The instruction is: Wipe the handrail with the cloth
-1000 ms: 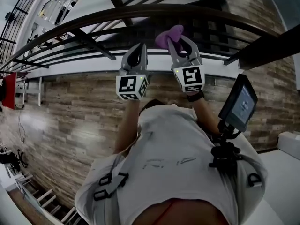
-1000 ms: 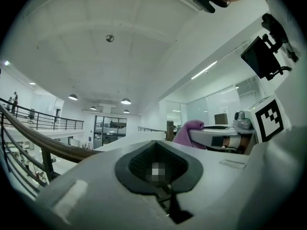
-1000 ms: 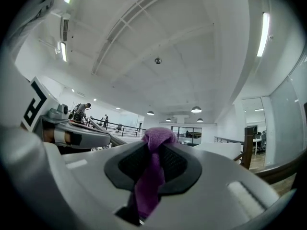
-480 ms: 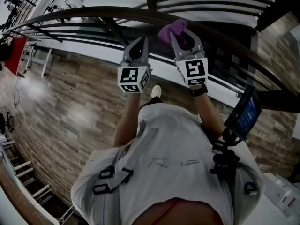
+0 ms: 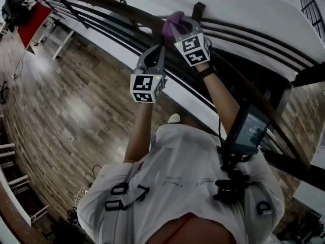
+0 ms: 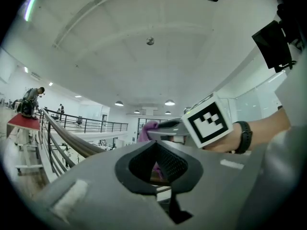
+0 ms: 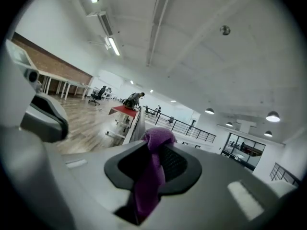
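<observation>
Cloth point(image 7: 149, 176) comes first in my thinking. It is a small purple rag, soft, limp and nearly weightless. I expect it to fold and bunch under any push, and it could slip out of a light pinch once it drags along a surface. In the right gripper view it sits gathered at the centre of the frame. The jaws of the right hand-held gripper point(image 7: 153, 150) are pressed onto it, a rounded tuft pokes past the tips, and a tail hangs back towards the camera. I judge this a sound place to hold it, across the bunched middle. Enough fabric stands proud of the tips that the fabric, not the jaws, should meet the rail.

In the head view the cloth point(image 5: 170, 22) shows at the top centre, right at the dark handrail point(image 5: 101, 3). The handrail sweeps from the upper left down towards the lower right. I cannot tell whether the two are touching. The handrail looks hard, smooth and fixed, so it should take firm pressure without giving.

The left hand-held gripper point(image 5: 156, 49) hangs just below and left of the right one, near the handrail. Its jaws are brought together on nothing. The purple behind them in the left gripper view is the same cloth point(image 6: 147, 127) beyond.
</observation>
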Demonstrator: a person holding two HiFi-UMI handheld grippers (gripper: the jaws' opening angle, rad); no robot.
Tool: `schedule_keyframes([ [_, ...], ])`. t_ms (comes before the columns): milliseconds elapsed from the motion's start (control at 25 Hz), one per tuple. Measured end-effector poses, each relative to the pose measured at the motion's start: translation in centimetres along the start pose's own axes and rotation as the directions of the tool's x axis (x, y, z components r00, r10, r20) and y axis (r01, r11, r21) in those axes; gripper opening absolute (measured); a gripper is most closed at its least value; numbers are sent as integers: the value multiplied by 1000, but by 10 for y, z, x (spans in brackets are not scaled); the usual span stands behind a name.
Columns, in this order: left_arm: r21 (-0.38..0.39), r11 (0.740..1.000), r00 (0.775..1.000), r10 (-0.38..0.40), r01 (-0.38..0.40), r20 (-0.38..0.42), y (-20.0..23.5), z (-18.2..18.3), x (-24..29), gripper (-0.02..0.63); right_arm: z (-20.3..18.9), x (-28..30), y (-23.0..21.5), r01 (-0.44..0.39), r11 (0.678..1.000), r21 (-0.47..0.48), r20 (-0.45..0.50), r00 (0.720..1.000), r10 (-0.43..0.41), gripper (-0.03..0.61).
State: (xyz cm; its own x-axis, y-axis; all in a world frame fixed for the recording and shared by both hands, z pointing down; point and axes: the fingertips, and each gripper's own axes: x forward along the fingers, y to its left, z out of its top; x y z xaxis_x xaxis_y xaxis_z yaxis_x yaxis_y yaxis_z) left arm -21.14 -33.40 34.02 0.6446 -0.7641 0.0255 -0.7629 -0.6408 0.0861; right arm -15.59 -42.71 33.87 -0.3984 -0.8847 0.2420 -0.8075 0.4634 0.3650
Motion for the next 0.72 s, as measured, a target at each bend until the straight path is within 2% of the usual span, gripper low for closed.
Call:
schedule_keyframes([
  [160, -35, 998, 999, 53, -52, 7, 17, -4, -4, 2, -27, 72, 18, -136, 987, -90, -148, 982, 121, 67],
  [360, -62, 995, 997, 79, -80, -22, 21, -14, -5, 2, -70, 109, 36, -279, 953, -115, -323, 918, 230, 66],
  [560, -73, 992, 993, 93, -99, -72, 14, -36, 1, 2, -79, 103, 37, -337, 937, -96, -330, 898, 289, 60],
  [720, -70, 995, 993, 69, -76, -96, -2, -45, 6, 2, -90, 83, 31, -365, 929, -61, -364, 875, 319, 60],
])
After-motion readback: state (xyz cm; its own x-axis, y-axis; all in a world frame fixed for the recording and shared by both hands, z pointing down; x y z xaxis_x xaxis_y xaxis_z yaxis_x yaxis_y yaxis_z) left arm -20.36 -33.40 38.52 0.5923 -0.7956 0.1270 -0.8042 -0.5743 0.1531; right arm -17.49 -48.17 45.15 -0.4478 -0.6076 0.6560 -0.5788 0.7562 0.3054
